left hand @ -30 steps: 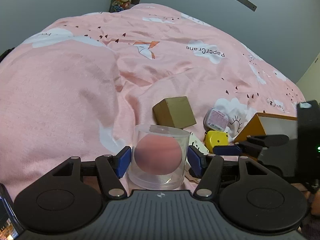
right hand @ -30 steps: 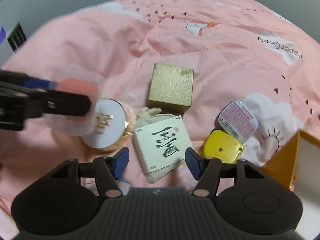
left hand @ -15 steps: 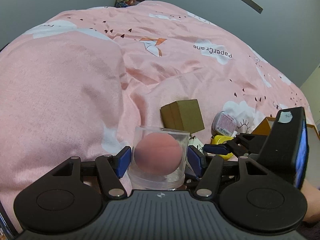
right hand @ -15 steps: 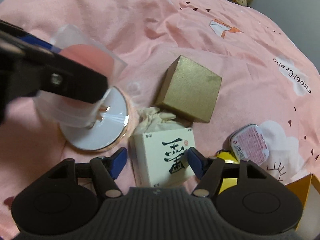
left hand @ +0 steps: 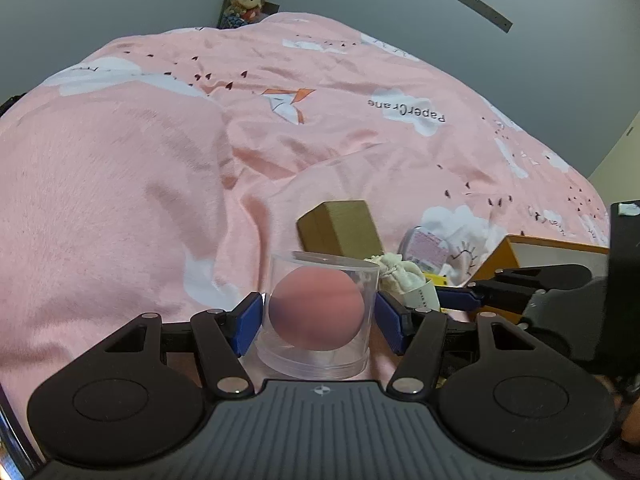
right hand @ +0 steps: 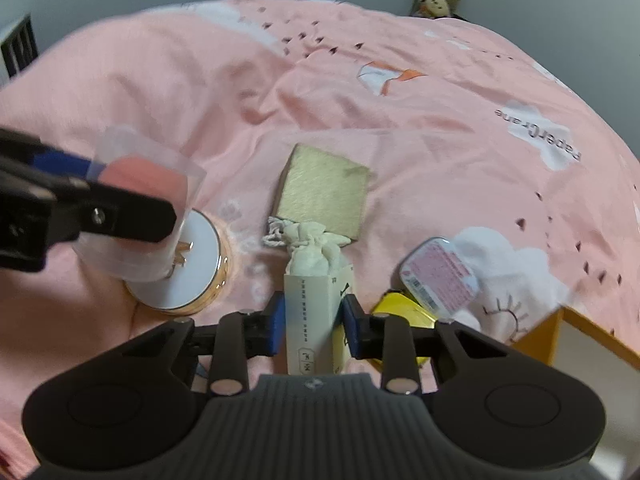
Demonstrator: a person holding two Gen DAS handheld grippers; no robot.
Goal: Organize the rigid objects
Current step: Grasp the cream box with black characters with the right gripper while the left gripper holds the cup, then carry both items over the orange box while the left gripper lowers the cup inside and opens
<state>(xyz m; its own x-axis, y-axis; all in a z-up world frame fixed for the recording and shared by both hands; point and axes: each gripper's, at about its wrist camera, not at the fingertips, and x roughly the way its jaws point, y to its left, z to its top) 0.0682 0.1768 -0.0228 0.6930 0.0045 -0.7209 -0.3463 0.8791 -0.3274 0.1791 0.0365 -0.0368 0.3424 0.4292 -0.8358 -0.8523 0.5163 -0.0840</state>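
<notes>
Left hand-held gripper (left hand: 319,322) clamps clear cylinder (left hand: 320,316), right hand-held gripper (right hand: 313,325) clamps white box (right hand: 310,322) (bare pink bedspread (left hand: 120,184) beyond).

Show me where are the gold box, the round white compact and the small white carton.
gold box (right hand: 324,196), right wrist view, middle of its top face
round white compact (right hand: 196,264), right wrist view, white lid
small white carton (right hand: 312,320), right wrist view, its narrow printed side

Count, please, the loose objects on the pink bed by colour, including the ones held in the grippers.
Clear case with pink ball: 1
Gold box: 1
White items, round compact and printed box: 2
Cream cloth pouch: 1
Pink-labelled tin: 1
Yellow item: 1
Orange box: 1
Total: 8
</notes>
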